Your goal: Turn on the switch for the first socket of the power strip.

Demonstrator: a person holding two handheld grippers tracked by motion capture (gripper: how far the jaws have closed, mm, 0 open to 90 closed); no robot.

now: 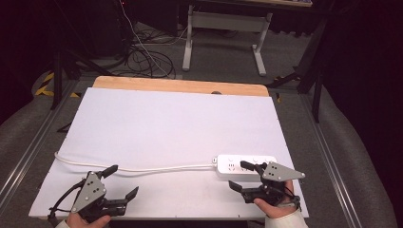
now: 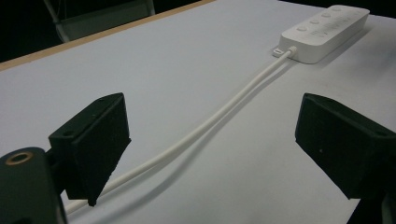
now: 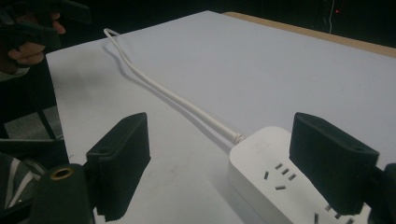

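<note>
Reaching for the power strip near the lower right of the board

Lying flat on the white board (image 1: 166,123), the power strip (image 1: 247,165) is seen at the lower right of the high view, with its cord (image 1: 142,168) trailing leftward along the board to the left edge. The right gripper (image 1: 247,178) is held just at the strip's near end, its jaws set wide apart with nothing pressed between them; in the right gripper view the strip (image 3: 280,182) is seen low and right, partly behind the right-hand jaw. The left gripper (image 1: 121,183) is held at the lower left of the high view, jaws also apart and empty, with the cord (image 2: 210,123) running between them in the left gripper view toward the strip (image 2: 324,30) at the upper right.

The strip is judged to be a light, rigid plastic block with smooth, somewhat slippery faces, so a hold across its narrow width, on the two long side walls, is likely the firmest. The cord is judged soft and springy; it can be expected to drag and to tug the strip sideways when lifted. A hold on the cord close to where it enters the strip would be better avoided, since that joint is the weaker part.
</note>
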